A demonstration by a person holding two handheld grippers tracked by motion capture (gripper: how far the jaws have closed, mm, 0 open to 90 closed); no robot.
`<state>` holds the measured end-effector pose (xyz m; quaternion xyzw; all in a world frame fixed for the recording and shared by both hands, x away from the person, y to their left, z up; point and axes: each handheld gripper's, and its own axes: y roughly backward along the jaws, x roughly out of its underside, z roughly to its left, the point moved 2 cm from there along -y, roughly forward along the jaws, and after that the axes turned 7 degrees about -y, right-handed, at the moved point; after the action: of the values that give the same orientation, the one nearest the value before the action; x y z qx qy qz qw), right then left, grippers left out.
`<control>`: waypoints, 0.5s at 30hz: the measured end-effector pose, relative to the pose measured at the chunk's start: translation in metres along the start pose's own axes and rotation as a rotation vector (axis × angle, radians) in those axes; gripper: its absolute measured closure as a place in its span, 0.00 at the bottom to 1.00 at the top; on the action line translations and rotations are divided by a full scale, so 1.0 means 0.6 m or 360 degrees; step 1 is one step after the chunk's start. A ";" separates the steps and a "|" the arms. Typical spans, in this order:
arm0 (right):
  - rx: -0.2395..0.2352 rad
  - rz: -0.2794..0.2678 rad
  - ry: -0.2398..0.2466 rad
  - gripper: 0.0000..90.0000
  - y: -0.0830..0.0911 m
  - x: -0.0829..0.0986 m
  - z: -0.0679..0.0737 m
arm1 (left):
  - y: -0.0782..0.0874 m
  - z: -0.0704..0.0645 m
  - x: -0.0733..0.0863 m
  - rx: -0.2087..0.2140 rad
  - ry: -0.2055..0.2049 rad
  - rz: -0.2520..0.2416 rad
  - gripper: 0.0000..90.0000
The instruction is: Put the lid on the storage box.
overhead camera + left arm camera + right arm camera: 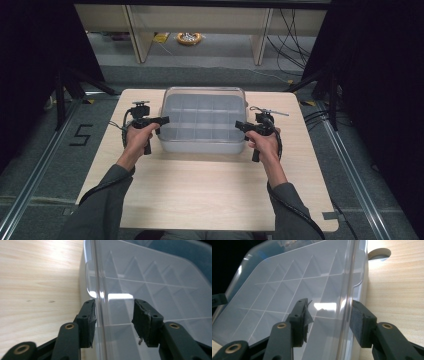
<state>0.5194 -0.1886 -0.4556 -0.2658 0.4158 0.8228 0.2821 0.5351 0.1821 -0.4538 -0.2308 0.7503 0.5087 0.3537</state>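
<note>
1. A clear plastic organiser box (202,120) sits on the far half of the light wooden counter (210,190), centred between the two hands. Its lid is on, and a grid of dividers shows through it.
2. The compartments look empty in all three views, though glare on the lid hides parts of the inside, and the box's near end is cut off at the bottom of both gripper views.
3. The left gripper (113,320) straddles the box's left edge. Its fingers (87,322) are spread fairly wide: one is right against the outer side of the lid's rim, the other stands over the lid, apart from the rim. It grips nothing.
4. The right gripper (328,322) straddles the right edge the same way, with its fingers (362,325) wide, one over the lid and one outside the wall, neither clearly pressing. A scrap of loose material hangs off the inner finger's pad.
5. In the high view, the left hand (137,135) and right hand (264,142) hold the grippers at the box's near corners. Both forearms wear grey sleeves, and cables trail back along them.
6. A round cut-out (379,252) in the counter shows beyond the box in the right gripper view.
7. Past the counter's far edge, the grey floor holds a yellow round object (189,38); it is too small to identify. The dark sides of the high view hide everything else.
</note>
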 end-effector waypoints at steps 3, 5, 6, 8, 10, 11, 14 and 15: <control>-0.0008 0.0000 -0.0060 0.58 0.000 -0.001 0.003 | -0.002 0.000 0.002 0.0000 -0.0003 0.0011 0.59; 0.0021 0.0014 -0.0032 0.56 -0.001 -0.002 0.004 | -0.001 0.002 0.001 0.0002 0.0014 0.0008 0.61; 0.0016 0.0014 -0.0040 0.56 -0.003 -0.002 0.003 | -0.002 0.003 0.003 0.0005 0.0014 0.0017 0.61; 0.0020 0.0014 0.0001 0.56 -0.003 -0.003 0.002 | -0.005 0.004 0.007 0.0008 0.0024 0.0025 0.61; 0.0032 0.0037 -0.0086 0.55 -0.003 -0.001 0.009 | -0.006 0.004 0.009 0.0016 0.0037 0.0030 0.61; 0.0038 0.0034 -0.0068 0.55 -0.003 -0.003 0.008 | -0.006 0.004 0.009 0.0018 0.0041 0.0029 0.61; 0.0038 0.0035 0.0017 0.54 -0.006 -0.007 0.005 | -0.006 0.007 0.008 0.0018 0.0022 0.0033 0.61; 0.0040 0.0045 0.0010 0.54 -0.006 -0.008 0.007 | -0.006 0.007 0.008 0.0016 0.0010 0.0035 0.61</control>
<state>0.5242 -0.1848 -0.4520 -0.2589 0.4306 0.8206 0.2724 0.5357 0.1849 -0.4607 -0.2225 0.7564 0.5080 0.3468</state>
